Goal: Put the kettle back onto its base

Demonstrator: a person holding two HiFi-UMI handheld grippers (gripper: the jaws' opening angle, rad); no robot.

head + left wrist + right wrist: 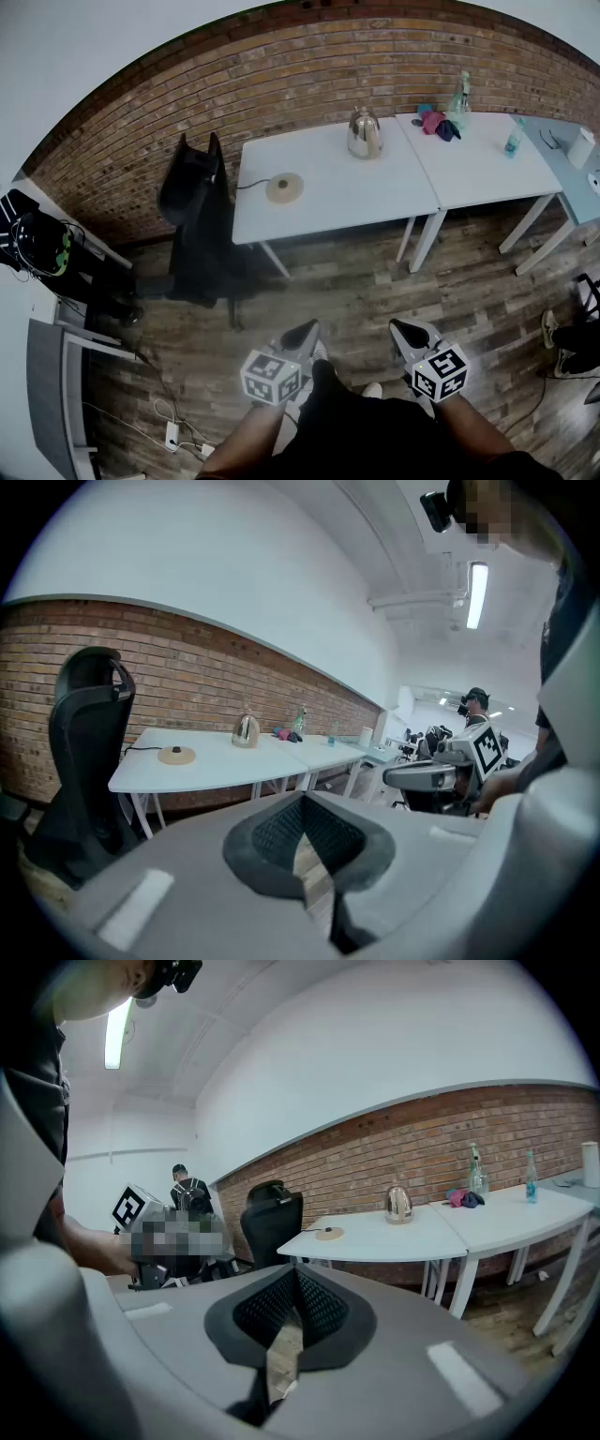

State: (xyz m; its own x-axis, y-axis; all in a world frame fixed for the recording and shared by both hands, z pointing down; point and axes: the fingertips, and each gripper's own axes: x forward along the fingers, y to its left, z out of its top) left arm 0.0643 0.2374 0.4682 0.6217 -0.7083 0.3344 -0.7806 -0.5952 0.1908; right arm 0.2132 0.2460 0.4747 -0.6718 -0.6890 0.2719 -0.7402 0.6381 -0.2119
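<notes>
A shiny metal kettle stands on the white table near its back right corner. Its round tan base lies apart from it, toward the table's left end, with a black cord running off to the left. Both grippers hover low over the wooden floor, well short of the table. My left gripper and right gripper are shut and hold nothing. The left gripper view shows the kettle and base far beyond its gripper. The right gripper view shows the kettle and base past its gripper.
A black office chair stands at the table's left end. A second white table adjoins on the right, carrying bottles and folded cloths. A power strip and cables lie on the floor at the left. Other people stand farther off.
</notes>
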